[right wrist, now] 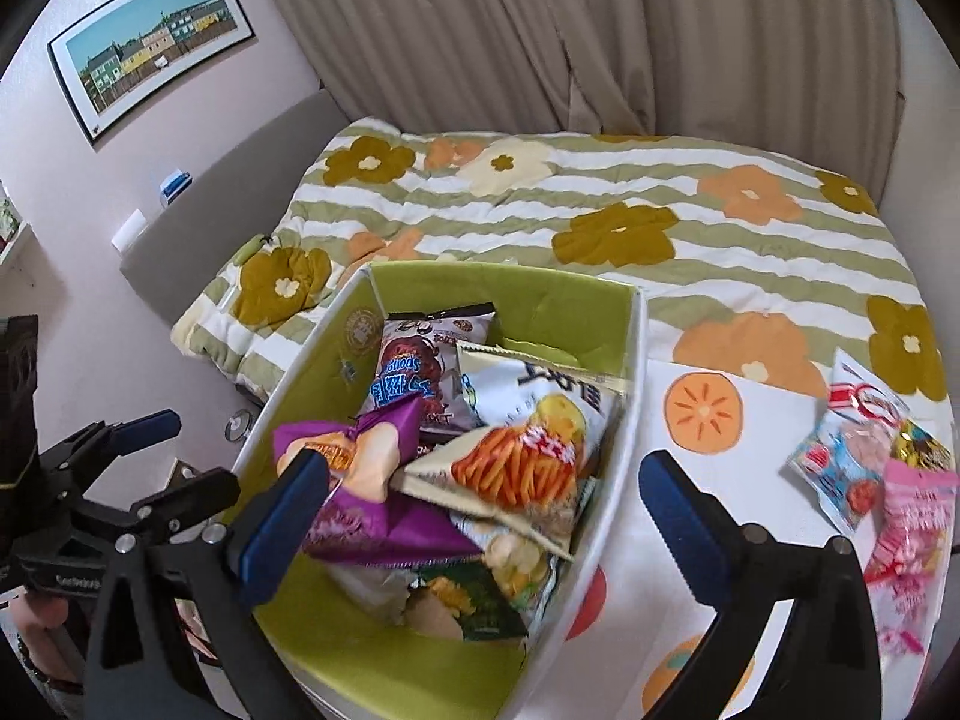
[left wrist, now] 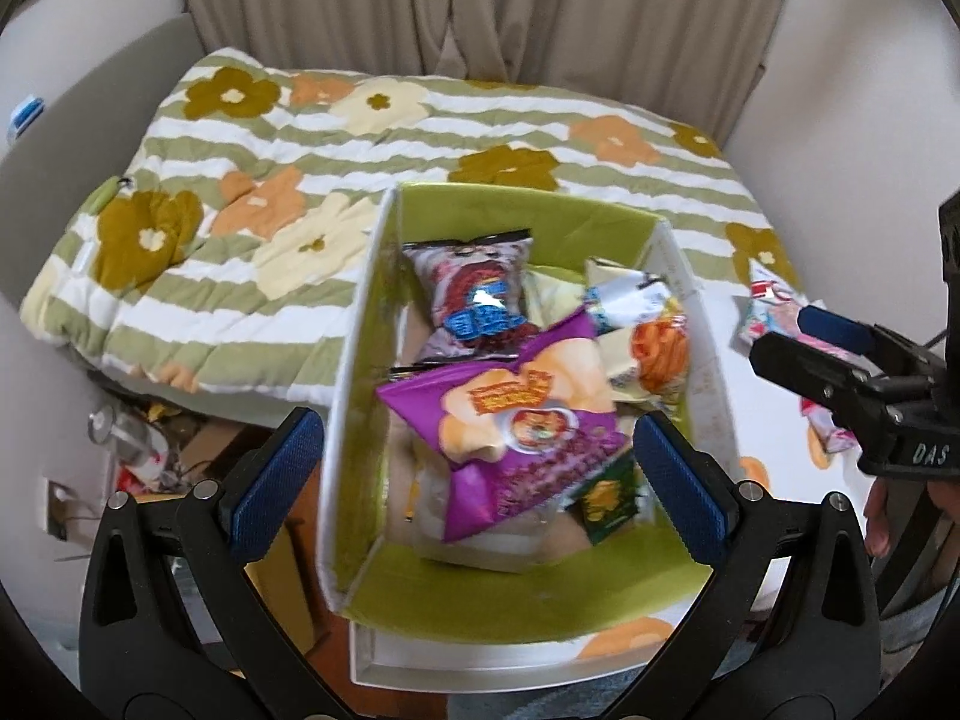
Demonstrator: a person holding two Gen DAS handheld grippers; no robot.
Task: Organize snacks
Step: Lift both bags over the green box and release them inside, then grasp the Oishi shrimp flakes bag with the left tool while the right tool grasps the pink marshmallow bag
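Nearest, left hand-held gripper [left wrist: 477, 480], blue pads spread wide and empty, poised above the near end of the box [left wrist: 354, 360]. Right hand-held gripper [right wrist: 483, 525] likewise spread to full width, nothing between the pads, straddling the box's right wall.

Inside the white box with green lining, a loose heap of snacks: purple bag [left wrist: 516, 420] on top at the near side, small green packet [right wrist: 474, 603] beneath it, orange-stick bag [right wrist: 522, 456] against the right wall, blue-and-red bag [left wrist: 480, 294] leaning on the far wall. Probably dropped in unsorted, hence the tilt and overlap.

Right of the box, well apart, on a white cloth printed with oranges: pink packet [right wrist: 912, 516] and blue packet [right wrist: 840, 468], likely awaiting collection.

Beyond the box, flowered quilt [left wrist: 252, 192] on a bed, then beige curtains [right wrist: 510, 30].
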